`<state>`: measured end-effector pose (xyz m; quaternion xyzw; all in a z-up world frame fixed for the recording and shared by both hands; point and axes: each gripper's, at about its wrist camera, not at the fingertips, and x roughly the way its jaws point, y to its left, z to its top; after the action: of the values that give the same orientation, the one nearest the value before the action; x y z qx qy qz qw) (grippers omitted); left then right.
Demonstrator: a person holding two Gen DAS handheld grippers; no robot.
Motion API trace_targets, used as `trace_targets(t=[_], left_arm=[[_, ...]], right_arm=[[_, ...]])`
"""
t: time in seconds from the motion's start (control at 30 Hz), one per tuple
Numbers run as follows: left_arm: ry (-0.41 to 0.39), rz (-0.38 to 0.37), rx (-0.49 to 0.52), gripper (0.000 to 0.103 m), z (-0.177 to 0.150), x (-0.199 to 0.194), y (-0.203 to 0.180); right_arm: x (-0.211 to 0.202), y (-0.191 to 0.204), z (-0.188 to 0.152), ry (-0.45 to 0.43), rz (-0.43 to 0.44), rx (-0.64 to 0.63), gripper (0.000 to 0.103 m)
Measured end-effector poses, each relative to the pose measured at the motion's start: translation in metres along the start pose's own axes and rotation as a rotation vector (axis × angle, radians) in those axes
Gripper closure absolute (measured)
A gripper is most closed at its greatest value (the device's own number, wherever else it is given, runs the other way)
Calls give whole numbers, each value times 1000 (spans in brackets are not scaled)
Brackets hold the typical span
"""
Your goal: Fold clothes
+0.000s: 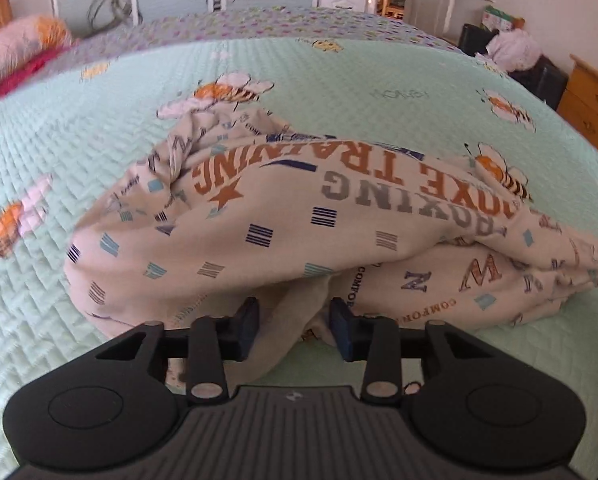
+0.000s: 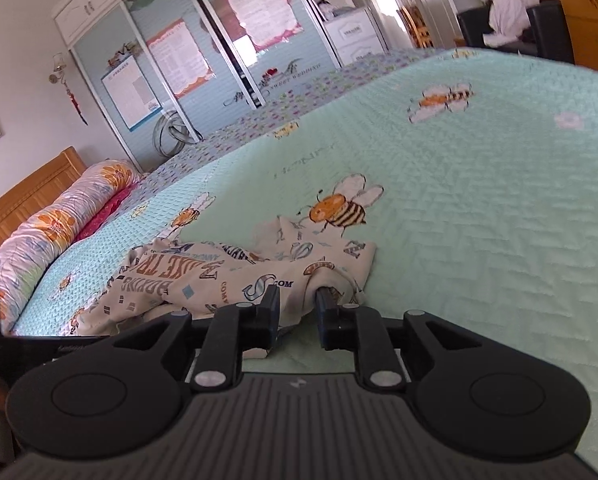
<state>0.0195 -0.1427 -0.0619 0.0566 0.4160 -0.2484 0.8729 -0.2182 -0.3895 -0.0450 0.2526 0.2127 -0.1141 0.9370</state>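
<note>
A cream garment printed with letters and "BOXING TRAINING" lies bunched on the mint bee-print bedspread. My left gripper sits at its near edge, jaws apart, with a fold of the cloth running between the pads and no visible squeeze. In the right wrist view the same garment lies ahead and to the left on the bedspread. My right gripper is at the garment's right corner, jaws a little apart. Cloth drapes over its right fingertip, and bedspread shows in the gap.
A floral bolster and a wooden headboard lie to the left. Sliding wardrobe doors stand beyond the bed. A wooden dresser and a dark chair with white clothes stand at the right.
</note>
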Motion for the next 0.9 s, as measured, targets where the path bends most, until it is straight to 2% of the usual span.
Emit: trace_targets(t=[0.13,0.27,0.4,0.5,0.63,0.73,0.9], left_arm=[[4,-14,-53,97,-1,3,7],[-99,-19,-68,98,-7,-30,7],[-197,-127,-124,98,-18,-86,20],[-221,-169,-162,98,-31,-116,36],[-183,-145,-228,98,-48,-123,57],[-132,-113,-234,98,-59,-113,63],[-66,-79,-229,98,-70,-95,66]], right_arm=[[-12,5,4,-47,-16,-35,76],[-16,11,6,-77,6,-65,74],[-12,23,4,-51,72,-101,71],[-5,39,2,-12,149,-159,60],[8,73,0,27,226,-291,53],[24,104,-4,65,263,-409,50],[56,141,-6,141,294,-515,48]])
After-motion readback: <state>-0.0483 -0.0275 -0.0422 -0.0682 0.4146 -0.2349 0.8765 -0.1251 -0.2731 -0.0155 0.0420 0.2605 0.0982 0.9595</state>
